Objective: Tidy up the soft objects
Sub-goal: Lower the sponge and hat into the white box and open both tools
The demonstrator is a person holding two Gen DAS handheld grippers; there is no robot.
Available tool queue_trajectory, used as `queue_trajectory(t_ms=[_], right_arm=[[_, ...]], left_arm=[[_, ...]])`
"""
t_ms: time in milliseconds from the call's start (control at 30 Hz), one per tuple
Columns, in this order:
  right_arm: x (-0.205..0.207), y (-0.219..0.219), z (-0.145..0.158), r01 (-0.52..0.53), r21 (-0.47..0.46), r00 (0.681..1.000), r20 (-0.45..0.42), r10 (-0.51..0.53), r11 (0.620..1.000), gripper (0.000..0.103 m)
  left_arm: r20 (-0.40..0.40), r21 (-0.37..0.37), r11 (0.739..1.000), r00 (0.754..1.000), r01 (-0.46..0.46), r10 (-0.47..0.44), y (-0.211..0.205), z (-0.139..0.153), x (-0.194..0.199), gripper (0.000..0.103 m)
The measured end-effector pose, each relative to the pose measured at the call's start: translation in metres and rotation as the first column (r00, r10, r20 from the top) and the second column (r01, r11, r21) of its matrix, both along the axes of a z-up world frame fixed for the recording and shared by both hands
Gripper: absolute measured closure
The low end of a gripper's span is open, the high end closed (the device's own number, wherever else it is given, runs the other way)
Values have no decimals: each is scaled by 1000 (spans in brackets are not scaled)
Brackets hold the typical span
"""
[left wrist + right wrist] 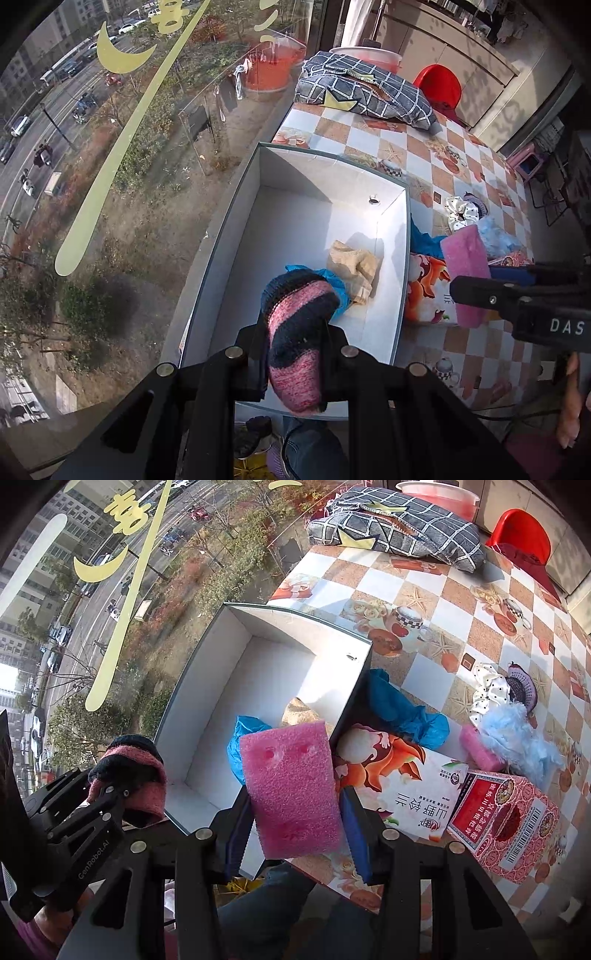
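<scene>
My left gripper (295, 354) is shut on a pink and navy striped knit sock (299, 332) and holds it over the near end of a white open box (236, 236). The box holds a tan cloth (354, 269) and a blue cloth (336, 284). My right gripper (295, 823) is shut on a pink foam sponge (291, 790) above the box's near right corner (347, 716). The left gripper with the sock (129, 775) shows at the left of the right wrist view.
A floral carton (399, 786) and a red patterned box (502, 819) lie right of the box. A blue cloth (406, 712), light blue fluff (517, 738), a dotted scrunchie (487, 694) and a second pink sponge (480, 753) lie on the checkered table. A plaid pillow (399, 524) sits far back. A window is at left.
</scene>
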State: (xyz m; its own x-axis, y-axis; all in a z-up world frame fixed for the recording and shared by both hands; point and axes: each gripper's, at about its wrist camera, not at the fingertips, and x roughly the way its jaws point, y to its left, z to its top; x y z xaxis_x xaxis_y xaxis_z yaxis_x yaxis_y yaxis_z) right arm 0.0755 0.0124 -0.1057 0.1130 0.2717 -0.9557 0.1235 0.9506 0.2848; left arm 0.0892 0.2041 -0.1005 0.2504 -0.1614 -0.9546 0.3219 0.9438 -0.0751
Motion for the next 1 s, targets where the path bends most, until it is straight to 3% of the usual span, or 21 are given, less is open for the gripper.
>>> queue_trajectory(t_ms=[400, 500, 567, 600, 633, 733, 800, 833, 867, 1000], right_arm=[[43, 2, -12, 33, 60, 999, -15, -33, 998, 55], [52, 4, -10, 35, 84, 999, -13, -34, 996, 53], [56, 6, -6, 33, 89, 999, -9, -32, 995, 39], [58, 7, -4, 30, 93, 1000, -2, -30, 995, 24], [59, 7, -2, 27, 96, 1000, 7, -28, 995, 16], [62, 8, 2, 22, 100, 1000, 9, -23, 995, 16], [63, 6, 1, 26, 114, 1000, -4, -26, 993, 7], [63, 5, 0, 30, 124, 999, -15, -28, 992, 0], [63, 4, 0, 37, 134, 999, -14, -36, 990, 0], [59, -2, 2, 52, 157, 999, -22, -49, 986, 0]], left_arm=[[-19, 17, 1000, 1000, -21, 21, -6, -12, 28, 79], [-8, 43, 998, 999, -35, 36, -8, -12, 31, 64], [-10, 52, 998, 999, -47, 47, -7, -12, 32, 44], [-12, 50, 997, 999, -52, 53, -7, -12, 32, 40], [-15, 51, 997, 998, -55, 56, -6, -12, 32, 34], [-7, 52, 997, 998, -62, 62, -6, -10, 31, 24], [2, 59, 996, 997, -72, 72, -6, -9, 31, 19], [-1, 64, 995, 997, -81, 81, -6, -10, 32, 12], [-8, 65, 994, 996, -89, 90, -5, -10, 32, 0], [-34, 60, 992, 993, -112, 115, -3, -15, 35, 0]])
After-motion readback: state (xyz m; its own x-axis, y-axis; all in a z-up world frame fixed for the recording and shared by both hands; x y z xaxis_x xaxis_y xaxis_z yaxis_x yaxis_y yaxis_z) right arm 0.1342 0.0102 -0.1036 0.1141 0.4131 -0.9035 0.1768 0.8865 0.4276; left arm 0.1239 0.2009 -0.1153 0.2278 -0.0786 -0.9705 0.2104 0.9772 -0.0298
